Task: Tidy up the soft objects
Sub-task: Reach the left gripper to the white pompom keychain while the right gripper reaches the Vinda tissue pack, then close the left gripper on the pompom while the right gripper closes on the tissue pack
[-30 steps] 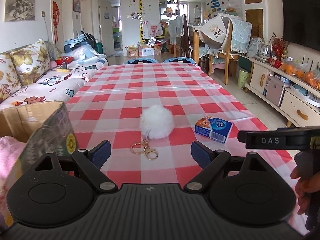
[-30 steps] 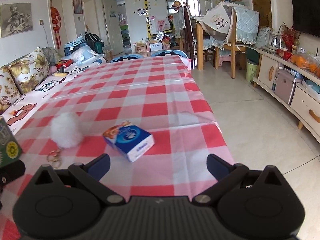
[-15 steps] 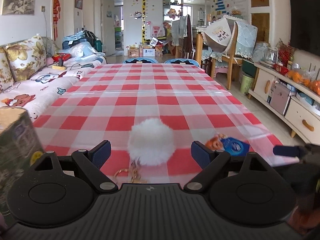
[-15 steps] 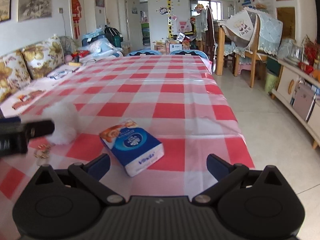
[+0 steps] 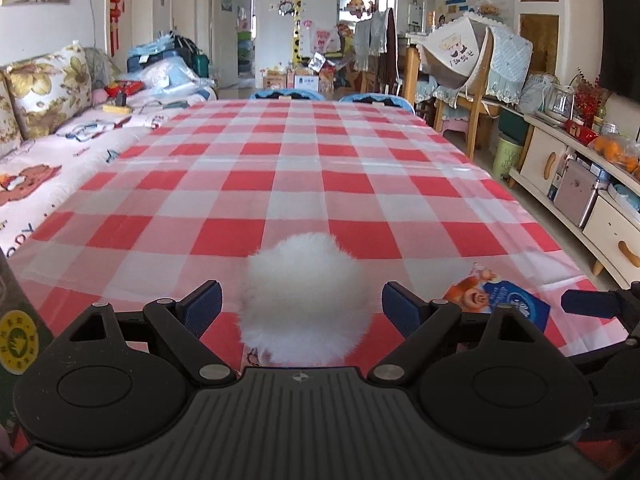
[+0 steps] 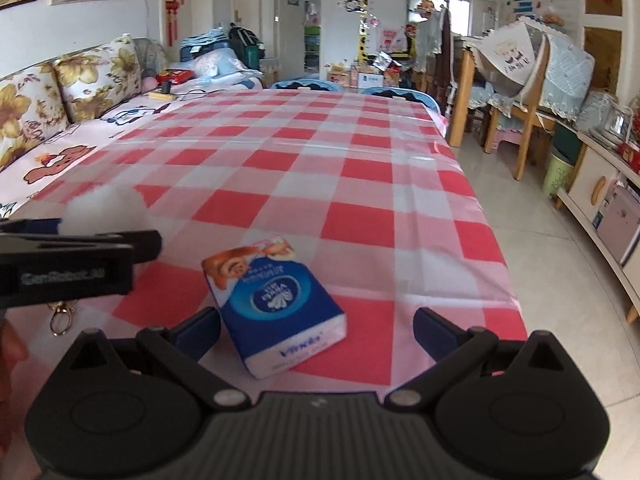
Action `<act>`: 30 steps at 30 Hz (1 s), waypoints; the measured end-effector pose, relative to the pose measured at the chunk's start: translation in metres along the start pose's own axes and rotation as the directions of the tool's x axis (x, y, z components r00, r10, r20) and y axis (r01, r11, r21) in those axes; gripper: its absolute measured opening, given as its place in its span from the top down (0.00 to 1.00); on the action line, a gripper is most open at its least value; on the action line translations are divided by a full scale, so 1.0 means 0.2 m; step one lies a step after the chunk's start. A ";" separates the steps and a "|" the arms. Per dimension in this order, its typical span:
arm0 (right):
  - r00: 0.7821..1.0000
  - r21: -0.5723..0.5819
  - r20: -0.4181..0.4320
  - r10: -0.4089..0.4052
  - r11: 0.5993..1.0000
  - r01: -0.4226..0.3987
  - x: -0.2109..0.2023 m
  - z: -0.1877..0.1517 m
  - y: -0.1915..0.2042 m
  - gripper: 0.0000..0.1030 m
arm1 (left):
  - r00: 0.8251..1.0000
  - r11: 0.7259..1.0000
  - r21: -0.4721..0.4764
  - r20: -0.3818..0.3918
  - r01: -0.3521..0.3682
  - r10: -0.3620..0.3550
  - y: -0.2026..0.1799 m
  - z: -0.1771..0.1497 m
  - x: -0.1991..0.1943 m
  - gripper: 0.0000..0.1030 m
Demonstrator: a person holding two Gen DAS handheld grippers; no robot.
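The left gripper (image 5: 301, 308) has its fingers wide around the white fluffy pompom (image 5: 303, 298) on the red-and-white checked surface (image 5: 304, 184). The right gripper (image 6: 317, 330) (fingers also wide) flanks the blue tissue pack (image 6: 276, 304) nearby.
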State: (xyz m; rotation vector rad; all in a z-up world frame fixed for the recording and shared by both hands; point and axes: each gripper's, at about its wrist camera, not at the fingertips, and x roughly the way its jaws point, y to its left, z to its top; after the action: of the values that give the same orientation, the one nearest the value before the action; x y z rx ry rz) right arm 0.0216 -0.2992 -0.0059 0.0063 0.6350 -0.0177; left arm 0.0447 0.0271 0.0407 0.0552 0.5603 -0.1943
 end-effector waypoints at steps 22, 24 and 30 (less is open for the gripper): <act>0.998 -0.074 0.033 -0.047 0.996 0.049 -0.03 -0.02 0.10 0.42 | 0.999 0.999 -0.041 -0.035 0.012 -0.013 0.04 -0.04 -0.06 0.46; 0.999 -0.058 0.030 -0.045 0.997 0.047 -0.05 -0.04 0.10 0.42 | 0.999 0.999 -0.043 -0.035 0.008 -0.009 0.05 -0.05 -0.08 0.46; 0.998 -0.040 0.027 -0.049 0.998 0.050 -0.09 -0.08 0.14 0.42 | 0.999 0.999 -0.040 -0.036 0.006 -0.008 0.06 -0.09 -0.13 0.46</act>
State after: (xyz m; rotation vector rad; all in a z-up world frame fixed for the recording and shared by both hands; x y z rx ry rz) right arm -0.0023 -0.2718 -0.0071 -0.0485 0.6094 -0.0529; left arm 0.0152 0.0446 0.0400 0.0177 0.6008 -0.1891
